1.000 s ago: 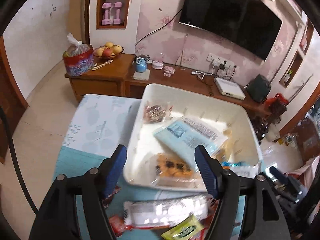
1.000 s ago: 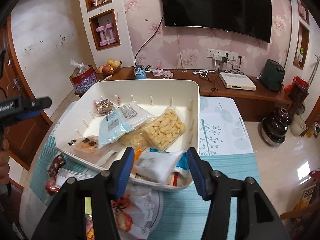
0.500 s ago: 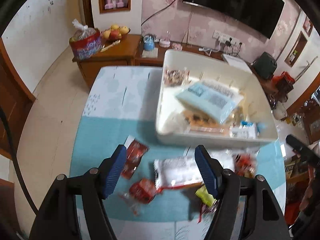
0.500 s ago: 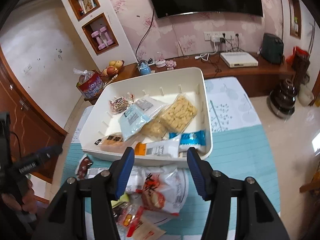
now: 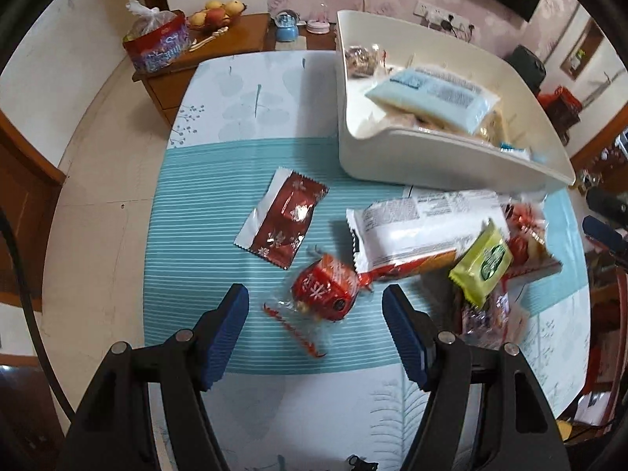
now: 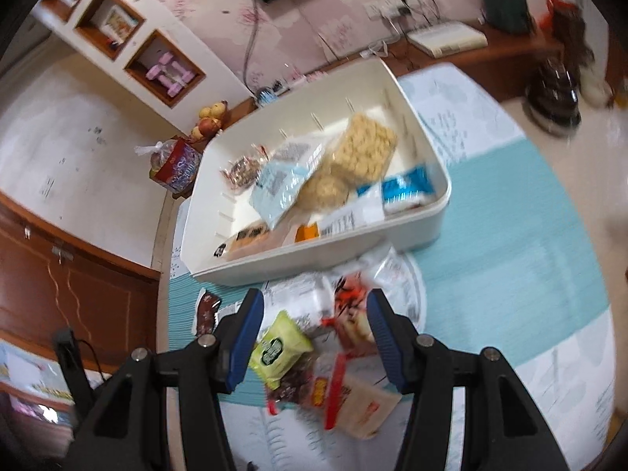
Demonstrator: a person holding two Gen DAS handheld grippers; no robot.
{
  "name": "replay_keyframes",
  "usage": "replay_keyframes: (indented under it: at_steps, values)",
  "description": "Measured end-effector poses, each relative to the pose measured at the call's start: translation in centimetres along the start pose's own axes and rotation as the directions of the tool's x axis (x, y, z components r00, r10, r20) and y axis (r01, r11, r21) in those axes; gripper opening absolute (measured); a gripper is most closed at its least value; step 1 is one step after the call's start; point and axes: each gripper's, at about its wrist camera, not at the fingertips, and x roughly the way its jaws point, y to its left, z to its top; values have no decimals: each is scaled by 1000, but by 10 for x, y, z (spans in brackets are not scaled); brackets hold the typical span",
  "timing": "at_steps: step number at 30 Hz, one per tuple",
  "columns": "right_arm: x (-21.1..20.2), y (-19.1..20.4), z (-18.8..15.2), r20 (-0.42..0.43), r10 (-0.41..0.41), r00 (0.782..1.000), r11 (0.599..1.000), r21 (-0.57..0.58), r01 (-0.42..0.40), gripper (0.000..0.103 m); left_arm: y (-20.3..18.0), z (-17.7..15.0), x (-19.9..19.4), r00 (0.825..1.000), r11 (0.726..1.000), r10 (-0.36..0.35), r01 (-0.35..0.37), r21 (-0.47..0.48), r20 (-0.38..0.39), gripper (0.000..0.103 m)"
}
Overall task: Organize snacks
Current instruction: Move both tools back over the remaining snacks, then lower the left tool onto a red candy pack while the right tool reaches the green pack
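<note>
Table with striped cloth; white bin at far side, partly filled with snack packs. Loose snacks sit near the bin's front wall. Left gripper jaws apart over red candy. Right gripper jaws apart above green packet, nothing gripped.

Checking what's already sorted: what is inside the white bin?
The white bin holds a light-blue packet, a clear bag of pale puffs, a blue-white wrapper and a small dark candy bag. Anything beneath these is covered.
</note>
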Motion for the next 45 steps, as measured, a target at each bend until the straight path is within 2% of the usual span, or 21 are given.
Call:
replay_keyframes:
  at_steps: [9,16,20,29,39,45]
  values:
    - [25,-4,-12,-69,-45,997,983,172,56,55,-1,-2,27,999,997,-30,33,73,-45,70]
    - [54,-23,-31,-167,-57,984,922,370,116,55,2,-4,54,993,993,-72,80,89,-96,70]
    - [66,-24,-40,-201,-40,979,896,427,124,55,7,-4,65,991,992,-76,86,91,-107,70]
    - [83,-4,-42,-224,-22,974,906,408,114,55,21,3,79,987,990,-106,116,80,-119,69]
    - [104,14,-44,-277,-35,960,920,368,139,55,19,2,83,990,990,-100,110,93,-103,69]
    - [115,20,-42,-295,-46,954,931,334,148,53,11,-3,79,990,989,-108,116,89,-89,62]
